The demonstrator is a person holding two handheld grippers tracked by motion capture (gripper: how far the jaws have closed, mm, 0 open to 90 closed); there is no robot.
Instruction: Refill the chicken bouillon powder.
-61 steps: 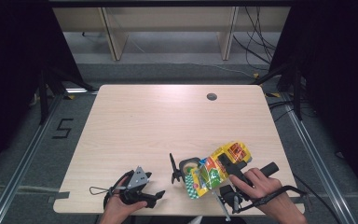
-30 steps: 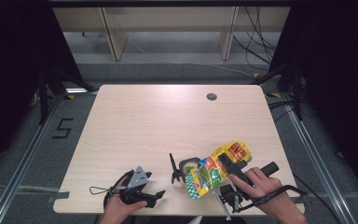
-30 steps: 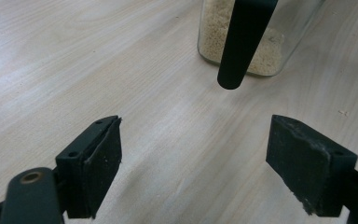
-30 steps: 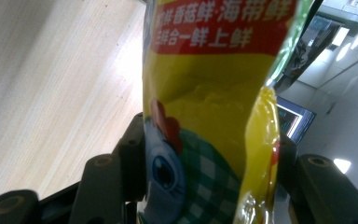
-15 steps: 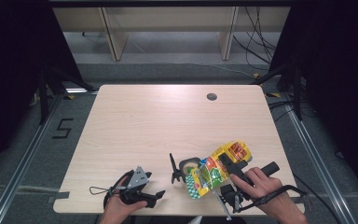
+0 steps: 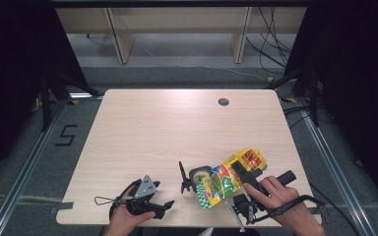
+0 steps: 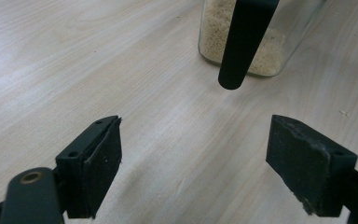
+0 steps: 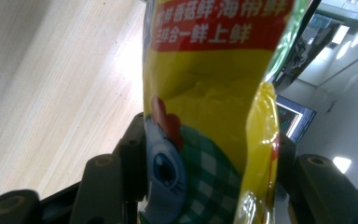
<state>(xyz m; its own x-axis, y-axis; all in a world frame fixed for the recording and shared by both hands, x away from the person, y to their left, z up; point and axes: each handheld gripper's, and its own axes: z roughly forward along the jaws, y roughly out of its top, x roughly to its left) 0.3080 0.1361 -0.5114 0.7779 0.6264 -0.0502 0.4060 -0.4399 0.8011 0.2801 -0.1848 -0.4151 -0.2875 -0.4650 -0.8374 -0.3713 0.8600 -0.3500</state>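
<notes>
1. The light wooden bench [image 6: 152, 132] carries all items along its near edge.
2. The right claw [image 8: 209, 163] is clamped on a glossy yellow plastic pouch [image 6: 229, 177]. In the right gripper view, both black jaws press against the pouch's sides.
3. In the high view, the pouch is held tilted near the bench's near right corner, its lower end over the mouth of a clear glass jar [image 6: 199, 177]. The right claw [image 6: 241, 174] shows there, with the person's right hand [image 6: 275, 196] behind it.
4. Pouch markings, right gripper view: a red band with white Chinese characters across the top of the visible panel. Below it: a cartoon chicken with a red comb and a blue eye, and a green-and-white check pattern.
5. The jar stands on the bench near the middle of the near edge. The left gripper view shows pale granules [image 7: 261, 46] in its base. A black rod [image 7: 242, 42] hangs in front of it.
6. The left claw [image 7: 214, 158] is open, with bare bench between its pads. In the high view it [image 6: 165, 204] lies at the near edge, left of the jar and apart from it, in the person's left hand [image 6: 128, 216].
7. A dark round hole [image 6: 223, 102] sits near the far edge of the bench.
</notes>
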